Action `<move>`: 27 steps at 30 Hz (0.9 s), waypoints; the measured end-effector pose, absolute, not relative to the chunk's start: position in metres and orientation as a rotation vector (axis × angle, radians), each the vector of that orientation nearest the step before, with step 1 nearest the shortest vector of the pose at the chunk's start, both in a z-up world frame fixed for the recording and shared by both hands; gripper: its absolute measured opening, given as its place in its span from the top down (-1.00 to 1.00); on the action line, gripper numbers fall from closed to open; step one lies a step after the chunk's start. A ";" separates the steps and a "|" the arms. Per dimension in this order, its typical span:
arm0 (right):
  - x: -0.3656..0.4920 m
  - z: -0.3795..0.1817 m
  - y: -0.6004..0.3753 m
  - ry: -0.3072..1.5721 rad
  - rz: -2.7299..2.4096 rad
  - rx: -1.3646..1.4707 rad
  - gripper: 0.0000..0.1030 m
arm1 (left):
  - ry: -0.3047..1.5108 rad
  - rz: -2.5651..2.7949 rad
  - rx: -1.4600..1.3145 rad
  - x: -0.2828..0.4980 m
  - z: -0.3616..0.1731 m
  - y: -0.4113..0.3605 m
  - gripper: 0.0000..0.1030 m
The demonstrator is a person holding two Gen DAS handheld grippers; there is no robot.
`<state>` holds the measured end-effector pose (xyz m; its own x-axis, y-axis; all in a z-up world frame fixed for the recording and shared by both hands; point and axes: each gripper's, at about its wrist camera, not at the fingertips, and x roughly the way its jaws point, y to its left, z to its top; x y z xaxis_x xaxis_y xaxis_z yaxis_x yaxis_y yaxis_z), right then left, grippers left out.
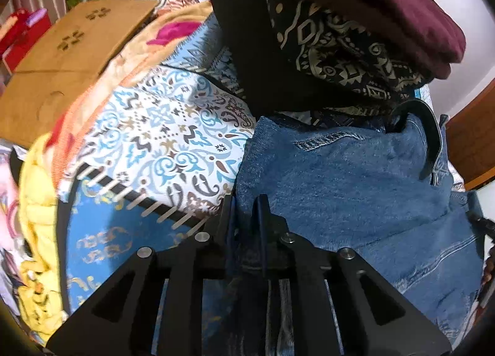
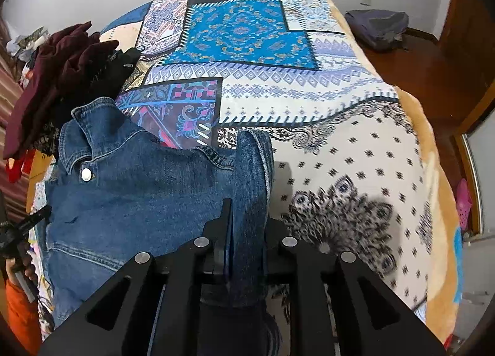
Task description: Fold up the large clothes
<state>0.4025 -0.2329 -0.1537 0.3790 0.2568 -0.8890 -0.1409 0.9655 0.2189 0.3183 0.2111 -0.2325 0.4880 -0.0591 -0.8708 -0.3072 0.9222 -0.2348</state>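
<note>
Both grippers, left [image 1: 244, 229] and right [image 2: 247, 232], have fingers pinching a denim jacket [image 2: 139, 188] over the bed [image 2: 355, 145]; keep edges level when folding.

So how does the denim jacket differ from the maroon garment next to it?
The denim jacket is blue, with stitched seams and a metal button; the maroon garment is plain and dark red. The jacket is pinched by both the left gripper and the right gripper; the maroon garment sits untouched on a heap. Both are on the patterned bedspread.
</note>
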 end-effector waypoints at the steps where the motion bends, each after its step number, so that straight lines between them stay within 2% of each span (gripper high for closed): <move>1: 0.399 -0.149 -0.235 1.156 0.249 0.124 0.69 | 1.057 0.163 -0.362 0.315 -0.227 0.210 0.79; 9: 0.355 -0.108 -0.242 1.071 0.269 0.081 0.65 | 1.005 0.166 -0.275 0.281 -0.184 0.200 0.77; 11: 0.337 -0.094 -0.241 1.035 0.289 0.063 0.61 | 0.987 0.167 -0.260 0.271 -0.174 0.199 0.76; 12: 0.327 -0.088 -0.240 1.013 0.299 0.051 0.52 | 0.975 0.165 -0.254 0.264 -0.168 0.198 0.75; 14: 0.311 -0.078 -0.238 0.975 0.310 0.025 0.26 | 0.959 0.163 -0.240 0.251 -0.157 0.195 0.60; 15: 0.304 -0.075 -0.237 0.954 0.313 0.013 0.05 | 0.950 0.162 -0.234 0.244 -0.153 0.193 0.53; 16: 0.294 -0.071 -0.235 0.929 0.316 0.000 -0.07 | 0.942 0.161 -0.231 0.236 -0.148 0.192 0.32; 17: 0.283 -0.069 -0.234 0.905 0.325 -0.010 -0.11 | 0.936 0.159 -0.231 0.228 -0.145 0.191 0.08; 19: 0.267 -0.068 -0.231 0.894 0.349 -0.014 -0.12 | 0.927 0.152 -0.240 0.211 -0.142 0.189 -0.05; 27: 0.226 -0.101 -0.229 0.969 0.365 -0.022 -0.12 | 1.053 0.098 -0.311 0.165 -0.182 0.188 -0.06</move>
<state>0.2257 -0.2292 -0.1007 0.5103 0.2932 -0.8084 -0.3128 0.9390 0.1432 0.1649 0.1878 -0.1816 0.4953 -0.0689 -0.8660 -0.2269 0.9520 -0.2055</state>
